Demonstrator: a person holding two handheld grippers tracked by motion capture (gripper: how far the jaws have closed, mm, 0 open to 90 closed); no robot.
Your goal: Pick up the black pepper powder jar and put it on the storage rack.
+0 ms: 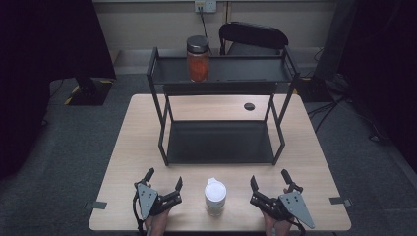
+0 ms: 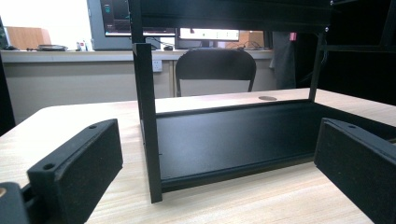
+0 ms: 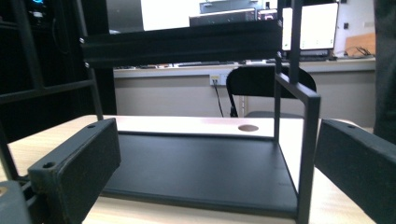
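Orange-filled jar (image 1: 197, 59) atop shelf (image 1: 221, 71)

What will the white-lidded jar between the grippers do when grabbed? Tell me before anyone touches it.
The jar stands upright and taller than wide, so a high push would probably tip it. Its round body may roll once down. The wall looks clear, perhaps glass: likely stiff, smooth and breakable.

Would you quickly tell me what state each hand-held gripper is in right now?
Left hand-held gripper: open, holding nothing.
Right hand-held gripper: open, holding nothing.
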